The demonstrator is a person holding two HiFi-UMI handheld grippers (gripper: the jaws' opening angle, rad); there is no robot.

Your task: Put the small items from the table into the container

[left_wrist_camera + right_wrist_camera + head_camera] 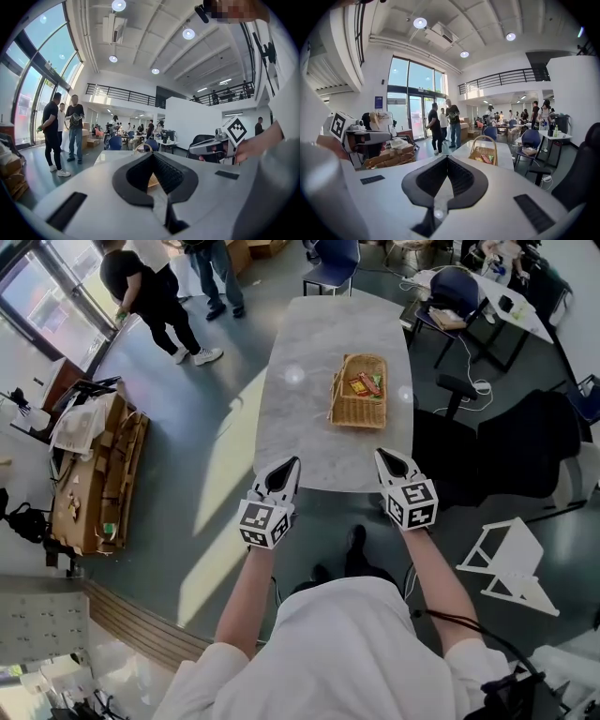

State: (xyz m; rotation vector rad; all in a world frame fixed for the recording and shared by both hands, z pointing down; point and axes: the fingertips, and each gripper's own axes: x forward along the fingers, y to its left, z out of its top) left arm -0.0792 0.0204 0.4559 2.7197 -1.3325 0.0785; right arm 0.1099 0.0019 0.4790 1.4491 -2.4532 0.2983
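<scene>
The person's bare left forearm [246,601] and right forearm [441,592] reach forward side by side. The white, black-padded left gripper [290,465] angles toward 1 o'clock. The matching right gripper [384,457] angles toward 11 o'clock, and both have jaws pressed together, holding nothing.

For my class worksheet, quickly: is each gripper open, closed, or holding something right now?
Left gripper: closed, holding nothing.
Right gripper: closed, holding nothing.
</scene>
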